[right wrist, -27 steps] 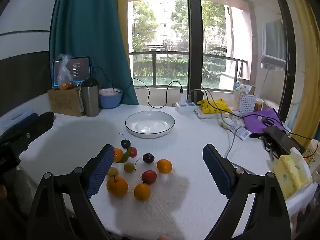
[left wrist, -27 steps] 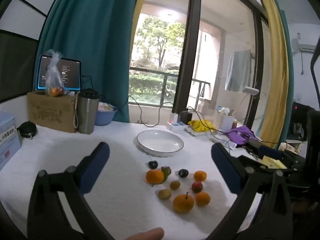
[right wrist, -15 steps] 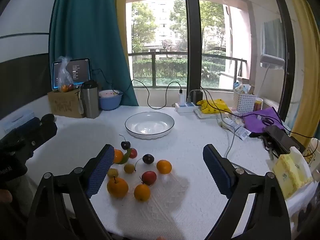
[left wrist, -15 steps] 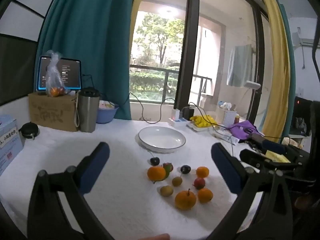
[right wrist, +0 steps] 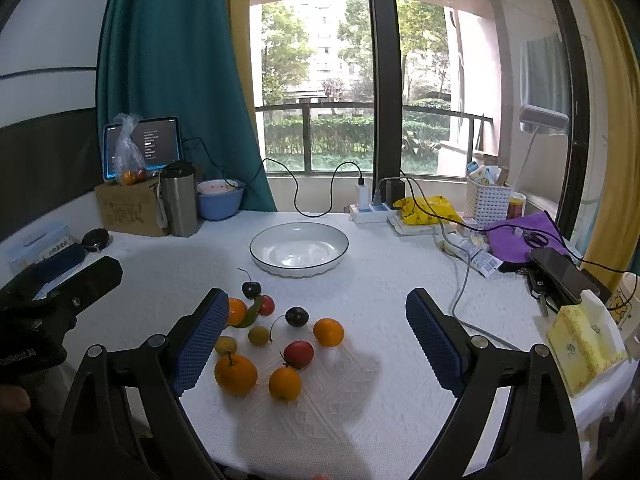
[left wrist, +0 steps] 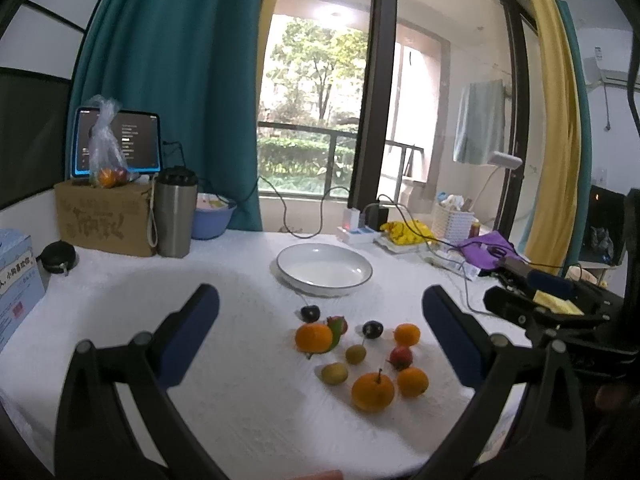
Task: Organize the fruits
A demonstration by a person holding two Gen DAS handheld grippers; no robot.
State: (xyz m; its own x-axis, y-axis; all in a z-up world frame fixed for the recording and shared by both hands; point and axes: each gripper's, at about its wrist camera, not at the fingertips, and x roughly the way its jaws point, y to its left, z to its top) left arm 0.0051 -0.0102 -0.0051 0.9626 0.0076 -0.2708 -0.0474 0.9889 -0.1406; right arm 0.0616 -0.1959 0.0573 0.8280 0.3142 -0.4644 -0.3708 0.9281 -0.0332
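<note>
Several small fruits lie loose on the white tablecloth: a large orange (right wrist: 235,373), smaller oranges (right wrist: 328,332), a red fruit (right wrist: 299,353), dark cherries (right wrist: 297,316) and yellow-green ones (right wrist: 258,335). Behind them stands an empty white plate (right wrist: 299,249) with a dark rim. My right gripper (right wrist: 316,330) hovers open above the fruit pile, nothing between its blue pads. My left gripper (left wrist: 320,320) is also open and empty, held above the table in front of the same fruits (left wrist: 373,391) and plate (left wrist: 324,270). The left gripper's body shows at the left edge of the right wrist view.
At the back left stand a cardboard box (right wrist: 128,210) with a bag of fruit, a tablet, a steel tumbler (right wrist: 179,200) and a blue bowl (right wrist: 221,200). A power strip (right wrist: 370,210) with cables, a white basket, purple cloth (right wrist: 520,236) and a phone crowd the right side.
Both views have shifted only slightly: the left wrist view shows the fruits and plate a little lower and nearer. Both grippers stay open and empty. No fruit has moved.
</note>
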